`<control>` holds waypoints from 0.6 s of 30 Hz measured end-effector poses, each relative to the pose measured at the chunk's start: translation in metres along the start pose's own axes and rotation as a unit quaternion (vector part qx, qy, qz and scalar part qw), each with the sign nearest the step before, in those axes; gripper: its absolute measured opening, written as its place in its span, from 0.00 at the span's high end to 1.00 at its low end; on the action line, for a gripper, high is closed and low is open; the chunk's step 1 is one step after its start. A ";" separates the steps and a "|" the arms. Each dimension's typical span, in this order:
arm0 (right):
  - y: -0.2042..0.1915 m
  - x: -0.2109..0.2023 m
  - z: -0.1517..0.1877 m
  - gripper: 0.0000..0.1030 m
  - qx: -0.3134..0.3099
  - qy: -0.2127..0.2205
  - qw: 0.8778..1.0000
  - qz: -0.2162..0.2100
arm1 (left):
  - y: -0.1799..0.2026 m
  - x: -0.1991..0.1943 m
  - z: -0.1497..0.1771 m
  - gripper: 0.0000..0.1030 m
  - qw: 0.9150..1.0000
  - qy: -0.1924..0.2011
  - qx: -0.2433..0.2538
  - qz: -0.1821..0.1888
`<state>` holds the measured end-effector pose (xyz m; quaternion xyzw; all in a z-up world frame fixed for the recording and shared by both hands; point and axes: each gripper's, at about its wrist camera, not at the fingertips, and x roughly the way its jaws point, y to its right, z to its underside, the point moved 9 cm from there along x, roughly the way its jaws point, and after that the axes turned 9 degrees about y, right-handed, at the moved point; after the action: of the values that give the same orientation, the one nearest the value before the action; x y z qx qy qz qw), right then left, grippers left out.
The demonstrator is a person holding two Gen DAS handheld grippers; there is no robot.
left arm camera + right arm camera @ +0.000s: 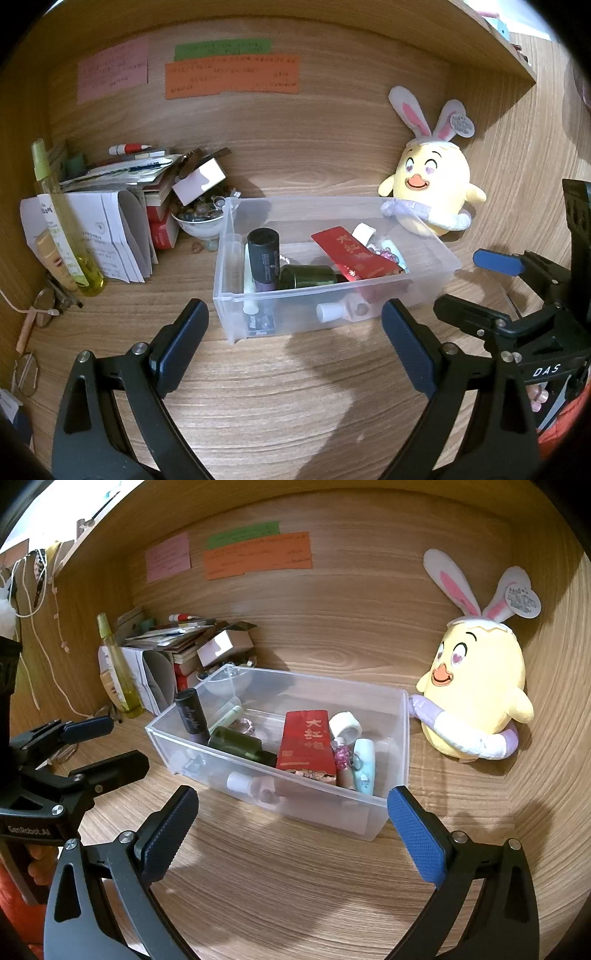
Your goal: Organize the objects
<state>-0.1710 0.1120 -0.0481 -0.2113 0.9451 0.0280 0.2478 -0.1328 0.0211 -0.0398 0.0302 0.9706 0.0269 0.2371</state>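
Observation:
A clear plastic bin [432,243] [400,746] stands on the wooden desk. It holds a black tube [263,258] [192,714], a dark green jar [308,277] [236,744], a red packet [354,256] [304,744], a white tape roll [345,725], a pale blue case [364,760] and small bottles. My left gripper [295,325] is open and empty, just in front of the bin. My right gripper [291,808] is open and empty, in front of the bin's near right corner; it also shows at the right of the left wrist view [480,284].
A yellow chick plush with bunny ears [432,188] [476,690] leans against the bin's far right corner. A pile of papers and books [122,206] [173,642], a yellow spray bottle [62,221] [118,668] and a bowl of beads [199,221] stand left. Glasses [26,373] lie far left.

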 end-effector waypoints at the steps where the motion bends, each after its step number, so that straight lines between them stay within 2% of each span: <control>1: 0.000 0.000 0.000 0.01 0.000 0.000 1.000 0.000 | 0.000 0.000 0.000 0.07 1.000 0.001 0.001 0.000; 18: 0.000 0.000 0.001 0.01 0.005 -0.001 1.000 0.000 | 0.003 0.002 0.000 0.07 1.000 0.002 0.000 0.012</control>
<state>-0.1704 0.1120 -0.0495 -0.2099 0.9451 0.0232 0.2494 -0.1341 0.0246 -0.0402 0.0422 0.9705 0.0301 0.2353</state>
